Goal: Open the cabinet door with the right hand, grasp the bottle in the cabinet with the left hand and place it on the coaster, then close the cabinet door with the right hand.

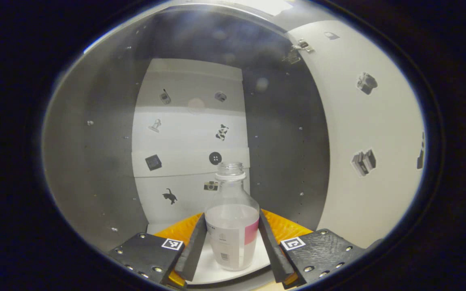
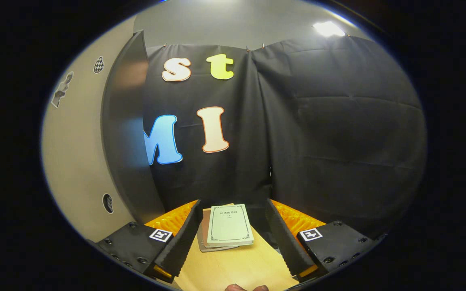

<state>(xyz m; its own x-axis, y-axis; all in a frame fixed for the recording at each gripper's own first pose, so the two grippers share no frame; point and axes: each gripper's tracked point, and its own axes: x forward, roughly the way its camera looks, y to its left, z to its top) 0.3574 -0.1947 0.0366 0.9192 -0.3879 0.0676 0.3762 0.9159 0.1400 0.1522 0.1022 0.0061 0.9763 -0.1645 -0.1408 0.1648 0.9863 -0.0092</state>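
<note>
Inside the cabinet (image 1: 95, 161), bottle (image 1: 231, 218) stands upright dead centre between the left gripper (image 1: 233, 250) fingers, spread wide, not squeezing yet; right gripper (image 2: 233, 242) wide, empty.

The left gripper view sits right at the cabinet (image 1: 95, 161) mouth, looking straight in along its own fingers at the stickered back panel, with the bottle (image 1: 231, 218) close up between them. The right gripper view looks the other way entirely, low over the wooden table (image 2: 237, 266) toward the black cloth wall, books (image 2: 229, 229) just ahead of its fingertips. The only overlap is the open cabinet door (image 2: 126, 129), on its left edge.
</note>
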